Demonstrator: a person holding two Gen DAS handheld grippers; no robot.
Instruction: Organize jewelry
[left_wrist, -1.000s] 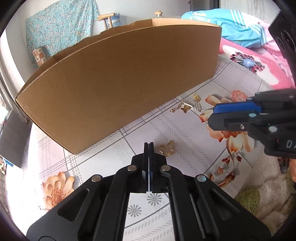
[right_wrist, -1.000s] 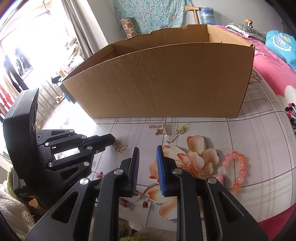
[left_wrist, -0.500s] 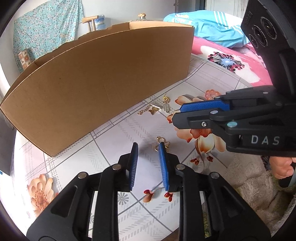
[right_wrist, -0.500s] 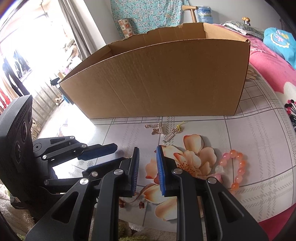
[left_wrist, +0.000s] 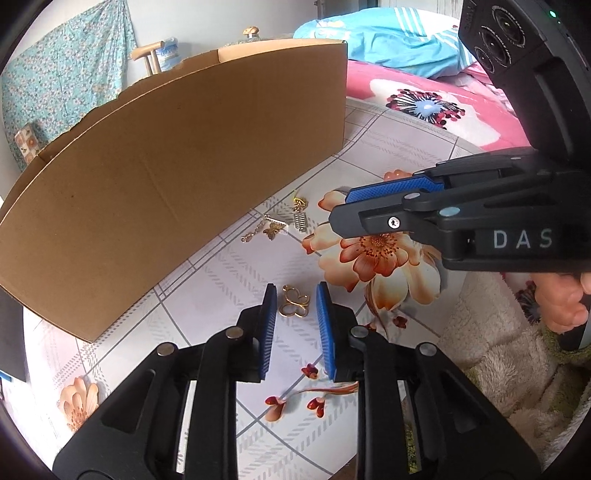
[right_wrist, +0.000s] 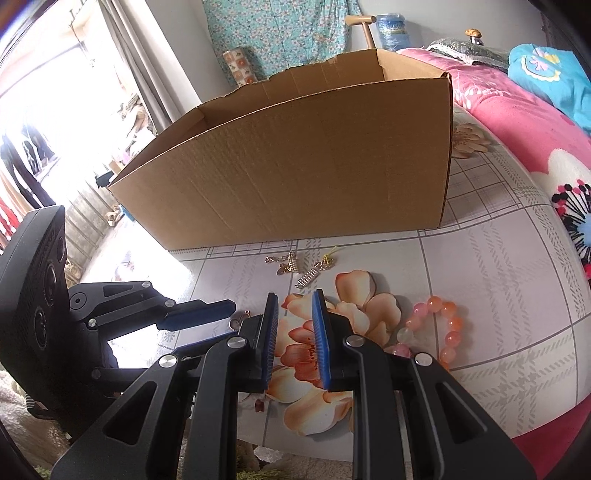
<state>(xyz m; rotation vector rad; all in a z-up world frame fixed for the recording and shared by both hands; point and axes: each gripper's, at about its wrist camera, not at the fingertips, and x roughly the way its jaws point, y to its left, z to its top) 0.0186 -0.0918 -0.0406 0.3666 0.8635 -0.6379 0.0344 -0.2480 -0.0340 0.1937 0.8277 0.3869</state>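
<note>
A gold butterfly pendant (left_wrist: 293, 306) lies flat on the flowered tablecloth (left_wrist: 221, 280). My left gripper (left_wrist: 296, 291) points down over it, its jaws closing; the pendant lies between the blue pads (left_wrist: 269, 325), with a gap on both sides. My right gripper (right_wrist: 295, 295) hovers open over an orange flower print with nothing between its pads; in the left wrist view my right gripper (left_wrist: 338, 210) sits at right. A butterfly chain piece (right_wrist: 284, 264) and a spring charm (right_wrist: 314, 271) lie near the open cardboard box (right_wrist: 295, 177). A pink bead bracelet (right_wrist: 439, 325) lies right of my right gripper.
The tall box wall (left_wrist: 166, 184) stands just behind the jewelry. Pink flowered bedding (right_wrist: 535, 129) rises at the right. A fluffy cream cloth (left_wrist: 498, 362) lies at the near table edge, where a person's hand (left_wrist: 561, 299) holds the right gripper.
The left jaws, shut a second ago, have opened. The left gripper shifted so the gold pendant, then beside its tips, now lies between them. The right gripper kept still.
</note>
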